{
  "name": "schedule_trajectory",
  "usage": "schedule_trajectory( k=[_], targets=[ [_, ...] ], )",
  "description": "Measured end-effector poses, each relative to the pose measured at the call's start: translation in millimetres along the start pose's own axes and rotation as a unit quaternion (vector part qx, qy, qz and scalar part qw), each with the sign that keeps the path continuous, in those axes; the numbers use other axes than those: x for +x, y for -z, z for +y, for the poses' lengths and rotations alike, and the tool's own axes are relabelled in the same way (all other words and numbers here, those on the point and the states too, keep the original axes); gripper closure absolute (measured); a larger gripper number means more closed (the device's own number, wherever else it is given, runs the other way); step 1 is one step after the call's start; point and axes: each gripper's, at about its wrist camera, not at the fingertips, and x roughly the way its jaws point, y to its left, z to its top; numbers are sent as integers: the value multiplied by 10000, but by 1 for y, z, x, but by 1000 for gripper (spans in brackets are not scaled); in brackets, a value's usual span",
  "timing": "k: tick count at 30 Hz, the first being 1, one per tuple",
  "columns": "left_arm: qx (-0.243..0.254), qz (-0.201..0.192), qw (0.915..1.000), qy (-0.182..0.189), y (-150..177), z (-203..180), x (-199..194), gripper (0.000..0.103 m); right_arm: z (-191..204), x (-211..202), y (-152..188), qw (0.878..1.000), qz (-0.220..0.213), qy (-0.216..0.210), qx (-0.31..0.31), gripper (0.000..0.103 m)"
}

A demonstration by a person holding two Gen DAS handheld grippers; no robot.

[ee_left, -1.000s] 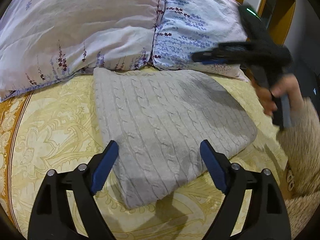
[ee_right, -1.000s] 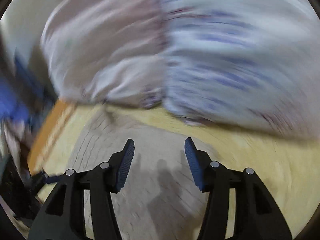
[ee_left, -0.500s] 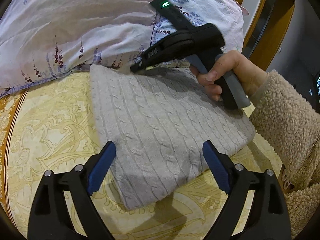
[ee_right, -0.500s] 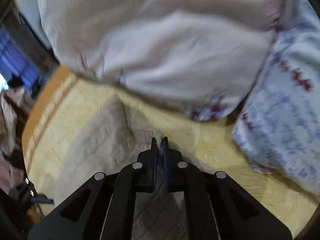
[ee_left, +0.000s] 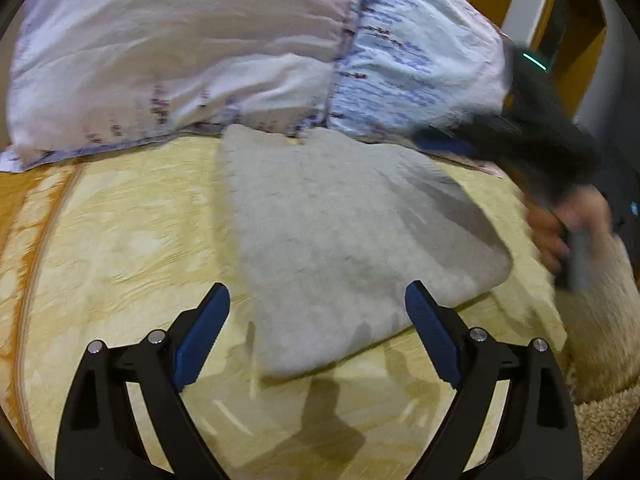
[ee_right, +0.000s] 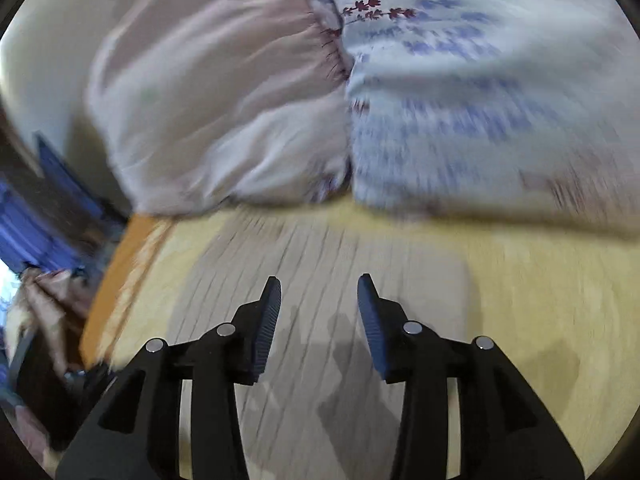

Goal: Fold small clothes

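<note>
Hovering left tongs (ee_left: 316,312) agape | right tongs (ee_right: 319,294) reopening, empty, over sweater (ee_left: 340,240)

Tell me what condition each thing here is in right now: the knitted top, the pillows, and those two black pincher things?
Grey cable-knit sweater: folded into a flat rectangle, lying on the yellow patterned bedspread.
Pink floral pillow: lying at the bed's head, touching the sweater's far edge.
Blue floral pillow: lying beside the pink one.
Left tool: open wide, empty, above the sweater's near edge.
Right tool: jaws just opening, partly apart, nothing between them.
</note>
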Motion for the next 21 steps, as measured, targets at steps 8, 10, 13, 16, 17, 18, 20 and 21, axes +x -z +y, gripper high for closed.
schedule_trajectory(
  k=[8,10,13,16,17,18,20,21],
  targets=[
    [-324,-246,9972,-629,29,1,-30,5,-16,-32,86,9970,-236,3,737,60],
    [-383,-229,9965,-706,36,-4,-33,2,1,-47,94,9962,-603,362,518,33],
    [-444,-201,9949,-886,44,-11,-33,2,21,-71,120,9881,-1307,743,325,8],
    [-418,-68,9913,-1246,50,-18,-28,2,33,-79,144,9796,-1560,1249,198,1],
    [-413,14,9896,-1379,52,-20,-25,2,35,-78,152,9767,-1604,1409,210,1],
    [-380,149,9874,-1527,54,-22,-20,2,37,-75,156,9740,-1638,1547,221,1],
    [-340,266,9848,-1682,57,-24,-16,2,39,-71,165,9699,-1619,1804,228,1],
    [-324,302,9830,-1780,59,-25,-14,2,39,-65,165,9697,-1576,1853,226,1]
  ],
)
